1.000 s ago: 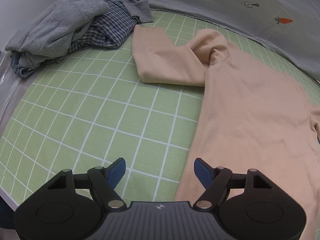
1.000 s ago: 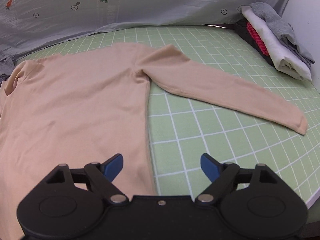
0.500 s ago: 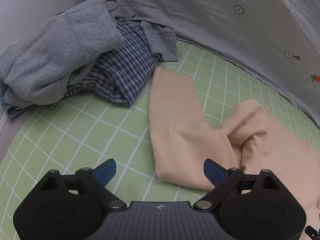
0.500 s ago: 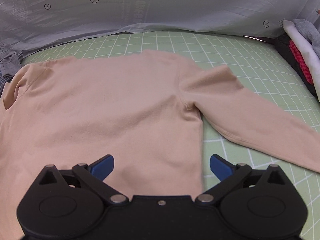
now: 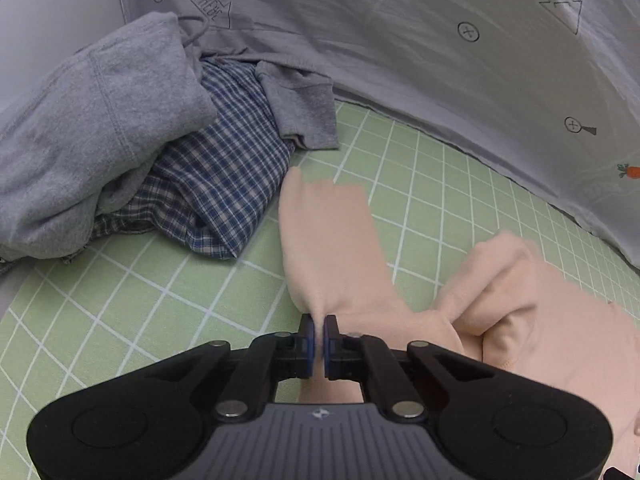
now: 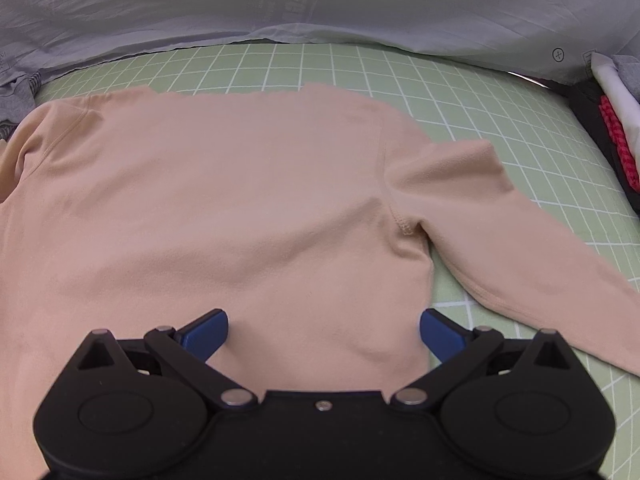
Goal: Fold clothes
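A peach long-sleeved shirt (image 6: 240, 208) lies flat on the green grid mat (image 6: 500, 120). In the left wrist view its left sleeve (image 5: 332, 248) is folded back on itself, with the cuff pointing away. My left gripper (image 5: 319, 330) is shut on the near edge of that sleeve. My right gripper (image 6: 323, 330) is open and low over the shirt's body, just below the right armpit. The right sleeve (image 6: 520, 248) stretches out to the right.
A heap of grey (image 5: 92, 132) and blue plaid clothes (image 5: 216, 184) lies at the mat's far left. Folded white, red and dark garments (image 6: 612, 128) are stacked at the far right. A grey printed sheet (image 5: 440, 40) hangs behind the mat.
My left gripper moved forward to the folded sleeve and shut on its near edge. My right gripper moved left and forward over the shirt's body and stayed open.
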Action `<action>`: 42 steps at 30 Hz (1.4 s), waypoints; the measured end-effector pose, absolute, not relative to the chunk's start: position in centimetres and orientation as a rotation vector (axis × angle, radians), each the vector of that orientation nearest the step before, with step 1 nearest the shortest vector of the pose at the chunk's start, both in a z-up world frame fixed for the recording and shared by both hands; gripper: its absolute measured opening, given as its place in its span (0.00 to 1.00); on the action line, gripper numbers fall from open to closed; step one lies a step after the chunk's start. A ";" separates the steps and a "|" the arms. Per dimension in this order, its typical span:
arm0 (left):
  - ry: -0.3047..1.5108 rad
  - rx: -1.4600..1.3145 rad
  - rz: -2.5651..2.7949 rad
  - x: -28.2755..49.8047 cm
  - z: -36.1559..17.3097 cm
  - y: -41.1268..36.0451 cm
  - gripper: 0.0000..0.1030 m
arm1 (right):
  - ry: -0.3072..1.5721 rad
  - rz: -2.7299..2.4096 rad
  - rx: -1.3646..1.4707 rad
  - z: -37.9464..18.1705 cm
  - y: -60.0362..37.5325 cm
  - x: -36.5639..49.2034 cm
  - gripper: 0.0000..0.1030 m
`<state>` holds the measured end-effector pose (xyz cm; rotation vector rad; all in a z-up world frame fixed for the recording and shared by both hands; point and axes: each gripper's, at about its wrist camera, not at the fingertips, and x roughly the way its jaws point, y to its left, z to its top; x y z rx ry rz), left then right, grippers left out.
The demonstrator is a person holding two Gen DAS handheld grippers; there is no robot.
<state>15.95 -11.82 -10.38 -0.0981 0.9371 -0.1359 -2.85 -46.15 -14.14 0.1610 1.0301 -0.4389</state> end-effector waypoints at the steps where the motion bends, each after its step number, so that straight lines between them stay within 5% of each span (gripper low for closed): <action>1: 0.911 -0.087 -0.136 15.1 -9.8 -11.6 0.04 | 1.028 -0.434 0.155 -14.0 -45.9 -3.0 1.00; 10: 0.906 -0.018 -0.143 7.5 -9.5 -8.6 0.07 | 1.070 -0.425 0.213 -14.8 -44.8 -6.6 1.00; 16: 0.975 -0.095 -0.115 5.1 -10.6 -6.3 0.20 | 1.072 -0.435 0.234 -14.9 -44.5 -7.3 1.00; 23: 0.927 -0.183 -0.065 8.3 -9.0 -4.3 0.50 | 1.079 -0.448 0.244 -15.0 -43.9 -7.0 1.00; 29: 1.000 -0.207 -0.026 14.2 -11.2 -4.7 0.57 | 1.075 -0.471 0.286 -15.2 -44.7 -5.9 1.00; 40: 1.019 -0.125 0.036 19.6 -13.8 -6.3 0.60 | 1.080 -0.497 0.310 -15.2 -45.6 -4.6 1.00; 42: 1.007 -0.089 0.058 19.4 -13.8 -6.5 0.40 | 1.080 -0.496 0.309 -15.2 -45.5 -4.6 1.00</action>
